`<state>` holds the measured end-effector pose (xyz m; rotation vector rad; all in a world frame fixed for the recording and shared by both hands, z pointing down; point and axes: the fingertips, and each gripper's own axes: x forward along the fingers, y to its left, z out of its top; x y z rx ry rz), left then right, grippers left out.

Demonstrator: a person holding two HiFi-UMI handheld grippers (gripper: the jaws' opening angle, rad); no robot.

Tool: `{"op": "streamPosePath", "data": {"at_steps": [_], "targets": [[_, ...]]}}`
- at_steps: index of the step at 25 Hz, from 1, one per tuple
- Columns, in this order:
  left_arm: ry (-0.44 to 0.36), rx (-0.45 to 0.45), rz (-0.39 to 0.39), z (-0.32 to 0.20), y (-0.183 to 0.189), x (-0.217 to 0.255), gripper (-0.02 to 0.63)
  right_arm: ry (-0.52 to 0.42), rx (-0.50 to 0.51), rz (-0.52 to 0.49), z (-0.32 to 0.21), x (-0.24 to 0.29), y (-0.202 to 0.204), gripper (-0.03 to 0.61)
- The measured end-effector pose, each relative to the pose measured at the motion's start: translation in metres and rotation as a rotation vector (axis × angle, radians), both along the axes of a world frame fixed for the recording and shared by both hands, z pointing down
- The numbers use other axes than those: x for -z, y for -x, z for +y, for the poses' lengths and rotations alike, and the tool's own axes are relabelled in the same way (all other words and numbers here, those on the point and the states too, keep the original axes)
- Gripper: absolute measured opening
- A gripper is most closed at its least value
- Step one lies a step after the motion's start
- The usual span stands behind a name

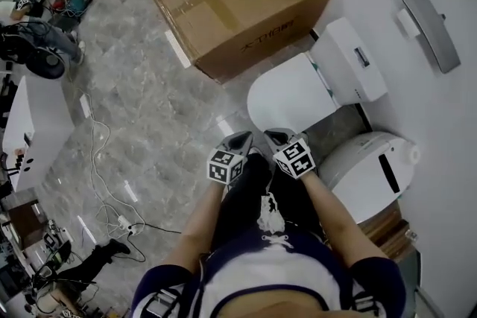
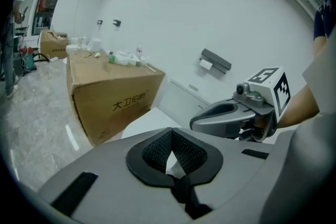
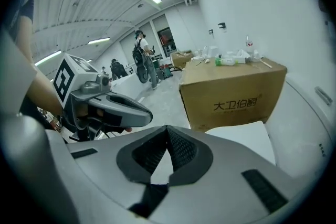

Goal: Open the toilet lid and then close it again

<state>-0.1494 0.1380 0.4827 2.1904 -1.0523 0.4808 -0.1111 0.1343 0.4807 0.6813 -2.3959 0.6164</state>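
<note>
The left gripper [image 1: 240, 139] and the right gripper [image 1: 277, 136] are held side by side in front of the person, near the front edge of the toilet lid [image 1: 287, 97]. The lid is seen lying down over the bowl, in front of the white cistern [image 1: 350, 59], with a cardboard box [image 1: 238, 11] beside it on one side and a white domed bin [image 1: 369, 171] on the other. In each gripper view the jaws are seen pressed together at the tips, and nothing is gripped between them.

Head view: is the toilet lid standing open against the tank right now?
No, the toilet lid lies flat and closed, its smooth white top facing up in front of the tank.
</note>
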Motion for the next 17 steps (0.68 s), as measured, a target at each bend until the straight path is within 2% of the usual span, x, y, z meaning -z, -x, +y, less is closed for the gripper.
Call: {"op": "streamPosePath", "data": {"at_steps": [4,17], "targets": [[-0.011,0.017,0.044,0.001,0.000,0.013,0.006,-0.021,-0.005,0.007,0.000,0.012,-0.002,0.009],[-0.026,-0.014,0.056,0.004,-0.005,0.023,0.006,-0.048,-0.036,0.007,0.001,0.032,-0.002,0.008]]}}
